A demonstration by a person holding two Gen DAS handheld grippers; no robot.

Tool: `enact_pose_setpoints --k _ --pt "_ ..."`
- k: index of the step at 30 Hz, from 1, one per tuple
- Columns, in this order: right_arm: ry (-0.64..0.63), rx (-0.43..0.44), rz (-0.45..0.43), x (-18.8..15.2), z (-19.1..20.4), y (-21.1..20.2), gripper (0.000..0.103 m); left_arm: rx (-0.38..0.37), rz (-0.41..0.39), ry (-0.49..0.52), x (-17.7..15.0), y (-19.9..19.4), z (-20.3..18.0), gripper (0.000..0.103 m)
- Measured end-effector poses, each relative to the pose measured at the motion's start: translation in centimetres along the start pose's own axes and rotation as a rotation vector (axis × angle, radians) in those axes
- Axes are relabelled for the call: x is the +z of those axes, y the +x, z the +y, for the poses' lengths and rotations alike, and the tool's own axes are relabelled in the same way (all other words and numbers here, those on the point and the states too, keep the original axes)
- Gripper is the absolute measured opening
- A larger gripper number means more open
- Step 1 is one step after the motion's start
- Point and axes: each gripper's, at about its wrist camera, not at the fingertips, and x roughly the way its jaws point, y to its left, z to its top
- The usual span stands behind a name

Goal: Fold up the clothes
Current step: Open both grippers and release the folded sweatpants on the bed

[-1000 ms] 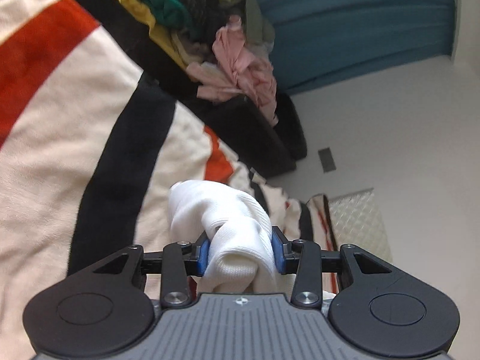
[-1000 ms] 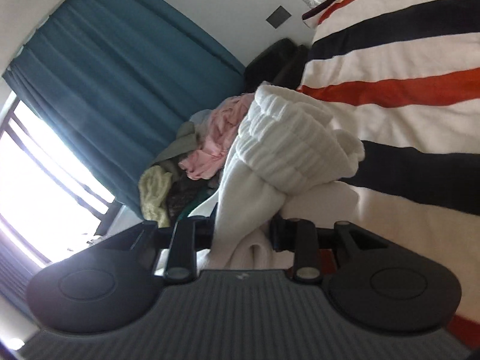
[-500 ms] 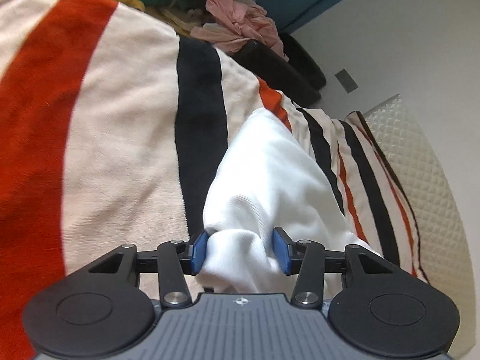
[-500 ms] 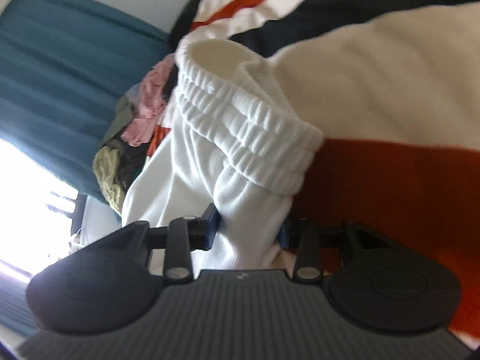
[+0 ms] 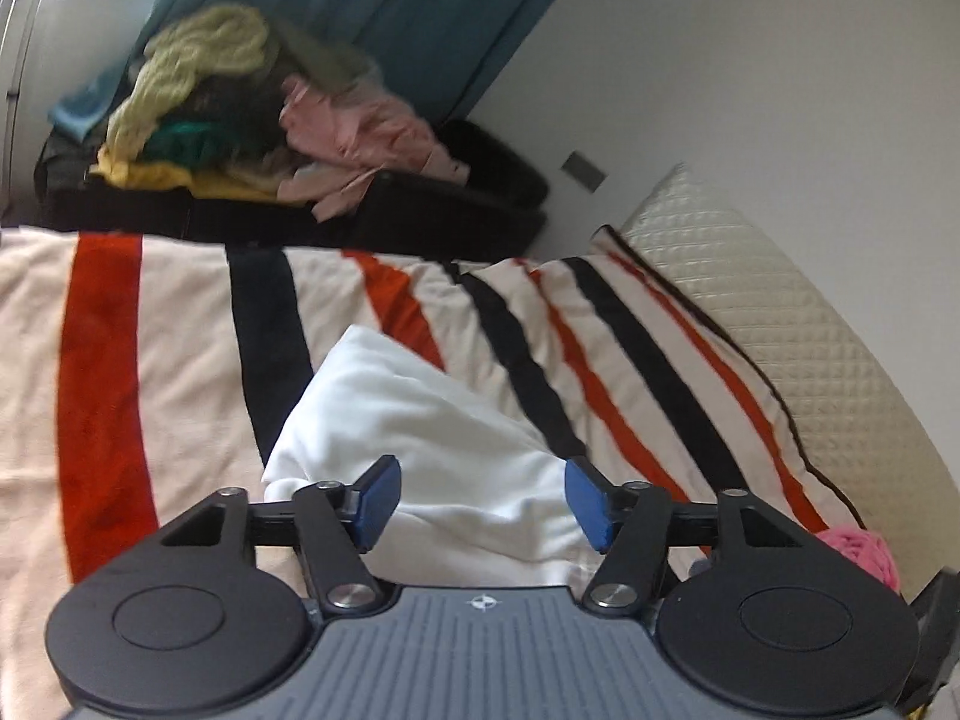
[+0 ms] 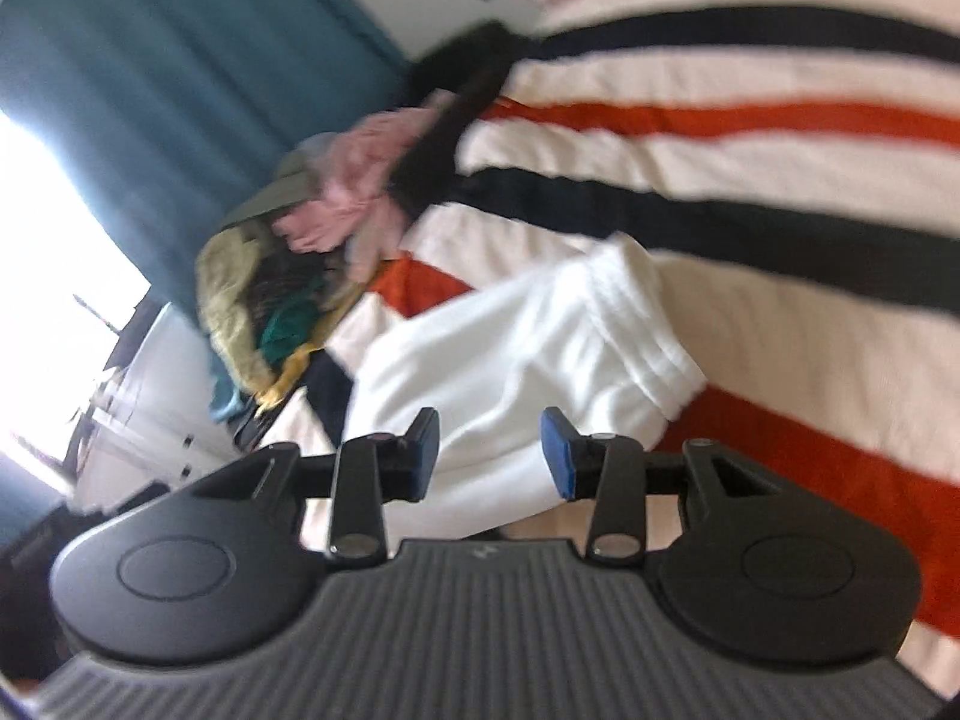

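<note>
Left tongs (image 5: 477,501): level, aimed forward across the bed, blue pads spread wide with nothing pinched between them. The white garment (image 5: 432,438) lies on the striped blanket (image 5: 180,372) directly ahead of and under the gap; whether the pads touch the cloth cannot be told.

Right tongs (image 6: 489,453): rolled sharply to one side, so the bed runs up the right of the view. The pads stand apart, gripping nothing. The white garment (image 6: 540,348) sits just past the fingertips, its ribbed band (image 6: 636,312) toward the blanket's (image 6: 780,360) open stretch. This view is blurred, so fine contact is uncertain.

Garment position: spread in a loose heap near the middle of the blanket, lying over one black stripe and beside a red one, a corner pointing toward the far edge of the bed.

Edges and room:
- Far edge of the bed meets a black case (image 5: 420,222) heaped with a pile of clothes (image 5: 240,114), well apart from the garment.
- A quilted pillow (image 5: 780,324) runs along the side by the wall.
- A pink item (image 5: 861,552) lies near the left tongs' outer arm.
- Broad bare blanket lies on the red-stripe side of the garment.
- A teal curtain (image 5: 420,18) hangs behind the case.
</note>
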Motion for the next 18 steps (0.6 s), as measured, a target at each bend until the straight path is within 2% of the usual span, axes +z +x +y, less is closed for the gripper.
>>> enact_pose_setpoints --k 3,8,11,12,13,14,15,16,17,18 --pt "-0.065 0.033 -0.017 -0.3 1.9 -4.1 0.042 0.028 -0.035 0.027 -1.0 -4.8 -2.0 0.065" --pt "-0.156 0.082 -0.033 -1.7 4.2 -9.9 0.042 0.064 -0.1 0.069 -3.0 -12.2 -4.4 0.082" --pt "-0.216 0.096 -0.05 -3.0 5.5 -13.2 0.042 0.079 -0.125 0.113 -4.4 -16.5 -6.0 0.085" --pt "-0.238 0.095 -0.058 -3.5 5.9 -14.2 0.046 0.073 -0.128 0.126 -5.0 -17.6 -6.3 0.085" --pt "-0.255 0.096 -0.073 -3.9 6.2 -15.1 0.059 0.071 -0.12 0.135 -5.5 -18.7 -6.7 0.086" --pt "-0.271 0.096 -0.09 -4.3 6.4 -16.0 0.067 0.07 -0.112 0.145 -6.1 -19.7 -7.1 0.086" --pt "-0.287 0.097 -0.107 -4.7 6.6 -16.9 0.083 0.077 -0.109 0.155 -6.7 -20.6 -7.4 0.087" --pt "-0.302 0.098 -0.124 -5.1 6.9 -17.8 0.089 0.087 -0.112 0.165 -7.3 -21.5 -7.7 0.095" --pt "-0.317 0.097 -0.132 -5.5 7.0 -18.4 0.088 0.094 -0.12 0.176 -8.0 -22.3 -7.9 0.101" --pt "-0.331 0.097 -0.138 -5.9 7.1 -18.9 0.088 0.096 -0.132 0.195 -8.8 -22.9 -8.2 0.103"
